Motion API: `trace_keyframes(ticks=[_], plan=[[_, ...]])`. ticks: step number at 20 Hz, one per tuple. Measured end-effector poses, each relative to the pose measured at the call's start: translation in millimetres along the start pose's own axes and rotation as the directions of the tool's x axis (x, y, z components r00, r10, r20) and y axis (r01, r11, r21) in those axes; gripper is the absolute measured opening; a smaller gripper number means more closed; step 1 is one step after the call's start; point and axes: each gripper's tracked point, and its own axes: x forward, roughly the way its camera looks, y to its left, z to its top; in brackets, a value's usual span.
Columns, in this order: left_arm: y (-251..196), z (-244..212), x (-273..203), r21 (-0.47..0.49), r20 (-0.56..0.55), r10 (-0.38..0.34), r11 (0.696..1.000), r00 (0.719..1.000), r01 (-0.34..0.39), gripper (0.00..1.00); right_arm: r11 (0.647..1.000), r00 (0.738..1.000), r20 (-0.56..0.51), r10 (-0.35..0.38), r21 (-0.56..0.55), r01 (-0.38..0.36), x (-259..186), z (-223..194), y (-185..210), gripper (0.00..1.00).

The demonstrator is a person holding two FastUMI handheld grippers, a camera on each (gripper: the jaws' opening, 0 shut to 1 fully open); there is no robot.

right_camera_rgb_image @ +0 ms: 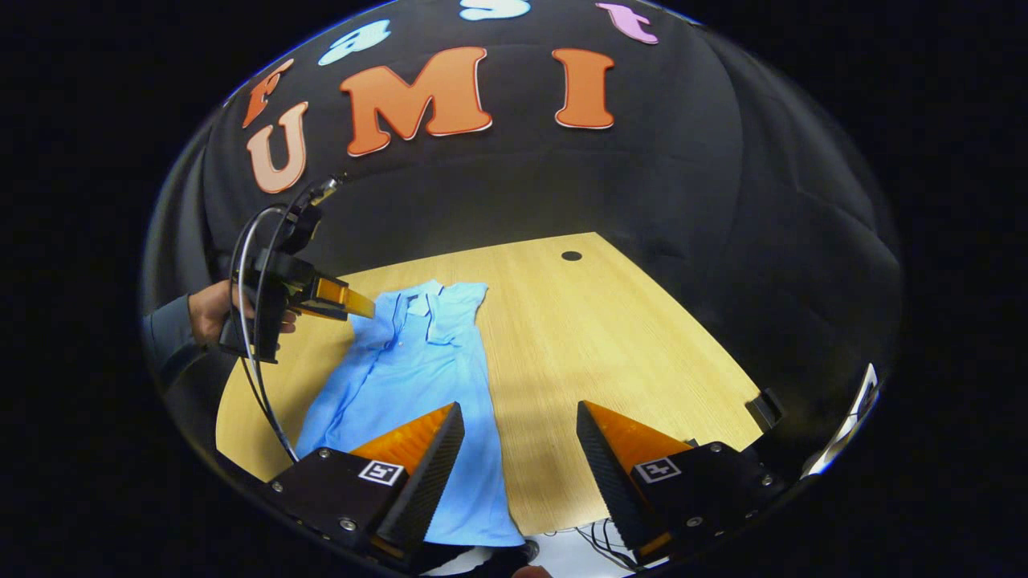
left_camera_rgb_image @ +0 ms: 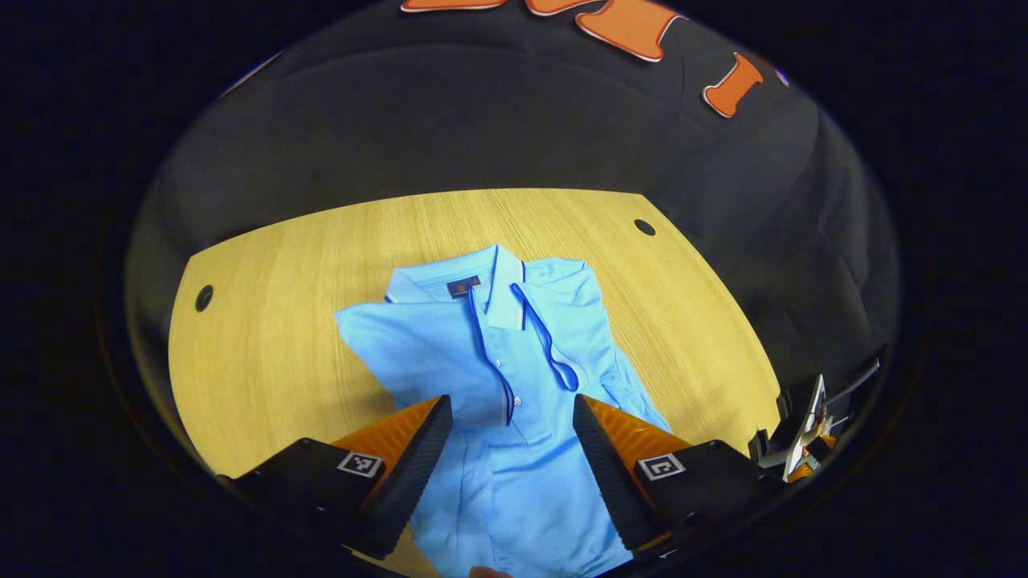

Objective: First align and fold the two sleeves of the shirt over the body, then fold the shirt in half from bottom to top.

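Sleeves look already folded in over the body, so the step in hand reads as the bottom-to-top half fold. Both grippers need a hem corner each: drop low, pinch just the hem layers, lift together and carry toward the collar (left_camera_rgb_image: pixel 498 281), keeping the two edges level so the fold line stays square. Left gripper (left_camera_rgb_image: pixel 511 449) jaws are wide, nothing between them but air; shirt (left_camera_rgb_image: pixel 514 361) lies flat on the tabletop (left_camera_rgb_image: pixel 265 345) straight ahead of and under those jaws, placket running down the gap between them. Right gripper (right_camera_rgb_image: pixel 518 449) jaws are also wide and empty; from there the shirt sits ahead and off its left jaw, bare tabletop between the jaws. Shirt is a light blue polo, dark blue trim on placket and collar, narrowed to a long strip, a few soft wrinkles, collar end farthest away. Thin knit, will sag if lifted unevenly.
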Motion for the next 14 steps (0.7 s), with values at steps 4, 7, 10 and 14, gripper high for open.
trace_keyframes(ticks=[4, 7, 10, 14], plan=[[1.6, -44.8, -53.6, -0.076, 0.023, 0.045, 0.996, 0.999, -0.043, 1.00, 0.995, 0.995, -0.050, 0.081, -0.052, -0.083, -1.6, -22.9, 3.2, 0.91], [6.8, -82.8, -89.2, -0.097, 0.032, 0.098, 0.991, 0.995, -0.095, 0.99, 0.986, 0.986, -0.103, 0.129, -0.093, -0.139, -2.5, -47.9, 5.2, 0.95], [5.6, -126.7, -119.1, -0.102, 0.031, 0.142, 0.985, 0.989, -0.139, 0.99, 0.977, 0.975, -0.156, 0.156, -0.122, -0.176, -2.7, -75.7, 3.2, 0.96], [5.7, -186.2, -143.7, -0.095, 0.001, 0.193, 0.977, 0.981, -0.192, 0.99, 0.966, 0.960, -0.218, 0.175, -0.149, -0.210, -1.5, -107.7, 4.4, 0.96]])
